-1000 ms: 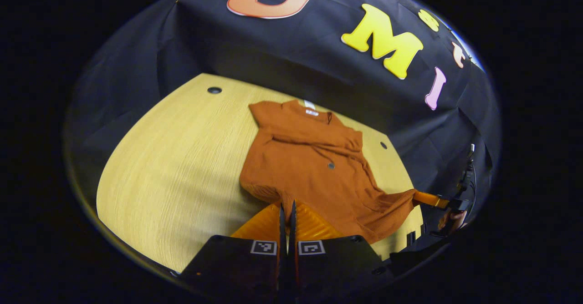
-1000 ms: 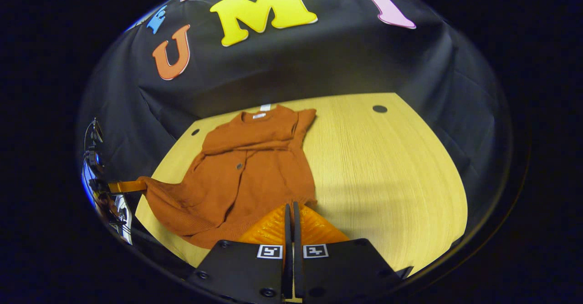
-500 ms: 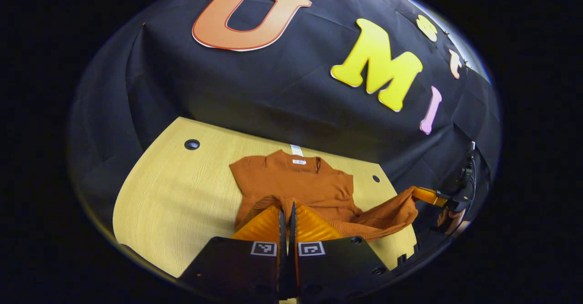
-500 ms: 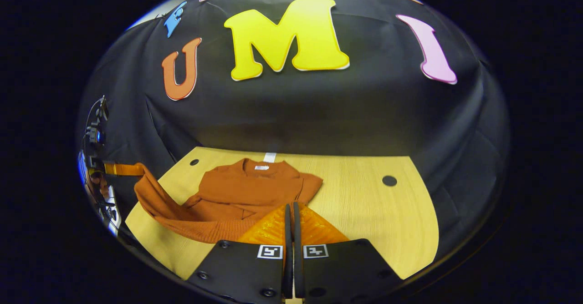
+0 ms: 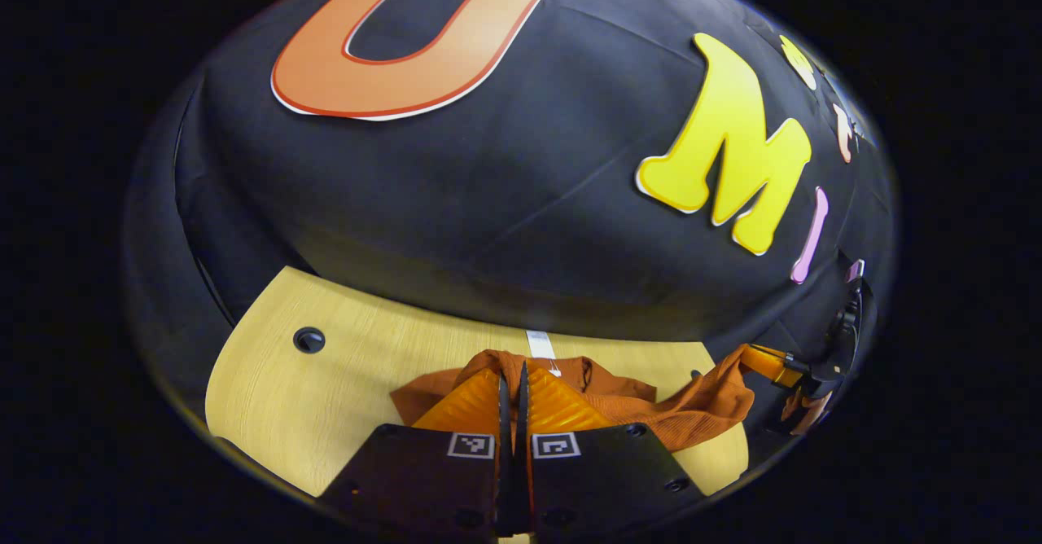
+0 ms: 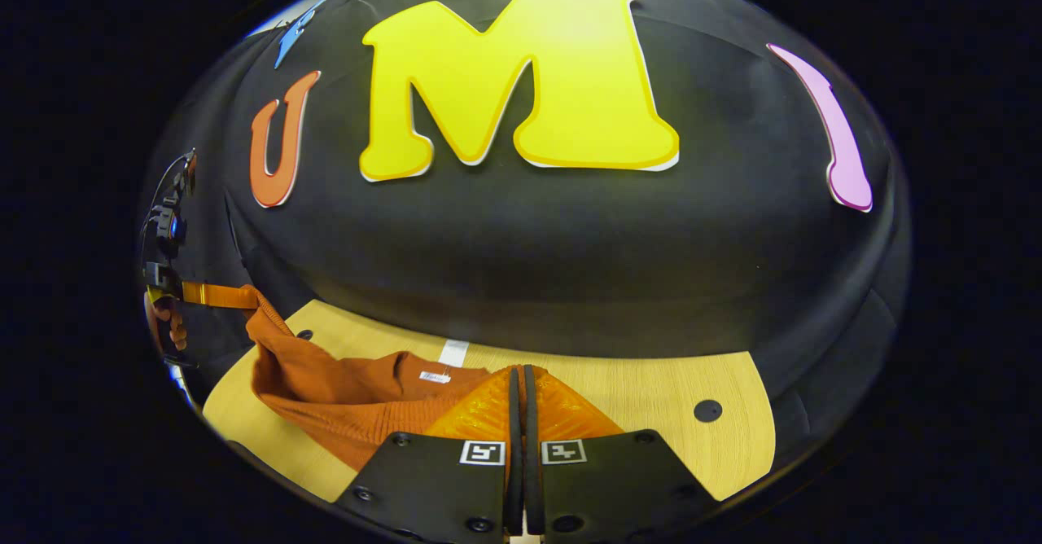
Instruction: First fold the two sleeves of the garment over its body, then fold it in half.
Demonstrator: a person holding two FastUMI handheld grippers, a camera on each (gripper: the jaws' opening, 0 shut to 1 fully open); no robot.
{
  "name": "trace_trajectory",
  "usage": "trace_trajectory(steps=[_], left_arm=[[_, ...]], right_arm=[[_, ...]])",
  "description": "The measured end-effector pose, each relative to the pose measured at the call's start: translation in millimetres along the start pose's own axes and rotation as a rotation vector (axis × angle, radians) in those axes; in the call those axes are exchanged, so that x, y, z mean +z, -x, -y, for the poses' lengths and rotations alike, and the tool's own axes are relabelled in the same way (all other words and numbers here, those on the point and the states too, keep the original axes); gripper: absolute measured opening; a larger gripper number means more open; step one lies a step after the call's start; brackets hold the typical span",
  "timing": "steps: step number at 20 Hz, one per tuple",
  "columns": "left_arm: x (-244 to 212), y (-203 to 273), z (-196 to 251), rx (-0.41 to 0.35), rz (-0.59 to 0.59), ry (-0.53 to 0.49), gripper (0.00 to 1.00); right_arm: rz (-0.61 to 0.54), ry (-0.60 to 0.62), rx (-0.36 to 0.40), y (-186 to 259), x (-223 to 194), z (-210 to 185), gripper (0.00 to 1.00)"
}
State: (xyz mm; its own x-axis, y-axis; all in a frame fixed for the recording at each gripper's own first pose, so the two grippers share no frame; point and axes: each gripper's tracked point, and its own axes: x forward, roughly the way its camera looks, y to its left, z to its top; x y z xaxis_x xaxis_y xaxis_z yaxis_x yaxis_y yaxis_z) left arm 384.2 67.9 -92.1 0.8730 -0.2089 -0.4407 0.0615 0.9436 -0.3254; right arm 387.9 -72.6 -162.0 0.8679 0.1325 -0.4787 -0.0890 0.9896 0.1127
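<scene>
The rust-orange garment (image 5: 627, 401) lies on the wooden table (image 5: 326, 397), its lower part lifted and carried over toward the collar. My left gripper (image 5: 511, 375) is shut on one hem corner, low over the garment. Off to the right, the right gripper (image 5: 745, 354) pinches the other hem corner, and the cloth sags between the two. In the right gripper view the garment (image 6: 350, 401) shows its collar label (image 6: 435, 377). My right gripper (image 6: 518, 371) is shut on the hem there. The left gripper (image 6: 244, 296) holds its corner raised at the far left.
A white tape mark (image 5: 539, 343) sits on the table's far edge behind the collar. Round holes (image 5: 308, 339) (image 6: 707, 410) dot the tabletop. The black cloth wall rises close behind the table. A hand (image 6: 167, 324) holds the far gripper.
Both grippers have carried the hem up and forward from the near edge toward the collar. The garment's body is now doubled over, and the wall has come much closer.
</scene>
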Motion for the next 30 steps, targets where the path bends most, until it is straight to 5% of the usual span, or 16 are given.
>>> trace_trajectory(steps=[8, 14, 16, 17, 19, 21, 22, 23, 24, 30], left_arm=[[-12.2, -129.0, -43.0, 0.063, 0.104, -0.174, 0.03], [-49.7, -186.7, -72.9, 0.129, 0.075, -0.267, 0.07], [-58.3, -190.0, -77.7, 0.148, 0.059, -0.271, 0.13], [-59.3, -189.2, -76.3, 0.148, 0.053, -0.28, 0.29], [-53.8, -188.2, -73.3, 0.161, 0.072, -0.284, 0.6], [-46.5, -185.0, -65.4, 0.146, 0.098, -0.259, 0.6], [-40.2, -178.5, -60.9, 0.16, 0.106, -0.261, 0.72], [-35.0, -172.5, -61.8, 0.167, 0.113, -0.261, 0.84], [-30.6, -165.5, -68.1, 0.173, 0.124, -0.251, 0.96], [-5.1, -86.8, -80.9, 0.208, 0.194, -0.229, 1.0]], right_arm=[[-0.014, -0.017, -0.062, -126.2, -61.7, 34.4, 0.01], [-0.058, -0.053, -0.158, -172.3, -103.0, 54.2, 0.01], [-0.072, -0.061, -0.174, -175.9, -111.2, 58.4, 0.12], [-0.068, -0.064, -0.175, -175.6, -109.2, 58.3, 0.15], [-0.054, -0.044, -0.188, -173.5, -103.9, 65.9, 0.37], [-0.047, -0.041, -0.191, -167.4, -98.6, 66.2, 0.39], [-0.057, -0.044, -0.187, -160.8, -97.5, 65.9, 0.42], [-0.056, -0.043, -0.182, -155.1, -96.3, 65.5, 0.63], [-0.054, -0.035, -0.181, -149.2, -95.0, 62.8, 0.7], [-0.01, 0.041, -0.123, -69.7, -70.8, 27.5, 0.73]])
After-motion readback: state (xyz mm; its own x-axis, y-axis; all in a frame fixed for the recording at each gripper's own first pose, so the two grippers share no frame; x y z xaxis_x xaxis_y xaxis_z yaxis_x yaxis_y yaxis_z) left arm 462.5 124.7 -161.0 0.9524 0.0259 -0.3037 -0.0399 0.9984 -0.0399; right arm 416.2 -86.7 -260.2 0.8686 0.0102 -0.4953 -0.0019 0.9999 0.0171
